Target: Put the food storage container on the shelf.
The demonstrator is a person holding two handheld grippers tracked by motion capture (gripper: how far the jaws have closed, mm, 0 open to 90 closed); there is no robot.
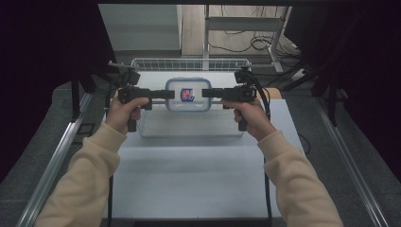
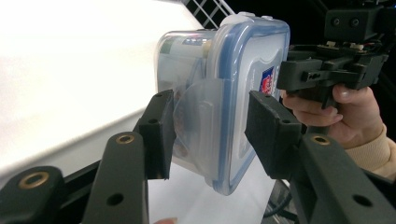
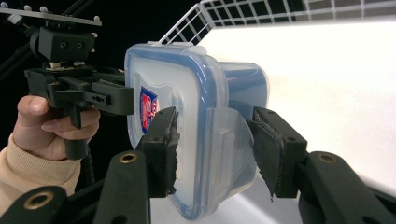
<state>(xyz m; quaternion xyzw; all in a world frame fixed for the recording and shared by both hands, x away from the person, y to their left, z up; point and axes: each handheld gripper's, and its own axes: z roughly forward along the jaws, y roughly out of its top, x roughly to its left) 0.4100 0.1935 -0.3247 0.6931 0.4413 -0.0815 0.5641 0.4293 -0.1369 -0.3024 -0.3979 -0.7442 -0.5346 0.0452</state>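
Your container (image 1: 188,94), a clear plastic box with a blue-rimmed snap lid, sits on the white table (image 1: 198,165) before the wire basket (image 1: 189,63). It looks rigid, light and slick. Take it by the side latch flaps; your left gripper (image 2: 210,126) and right gripper (image 3: 217,140) each bracket one, seemingly spread, not yet pinching.

White table (image 1: 198,175); wire basket (image 1: 189,63) along far edge; grey floor (image 1: 42,156); cables (image 1: 246,43) beyond.
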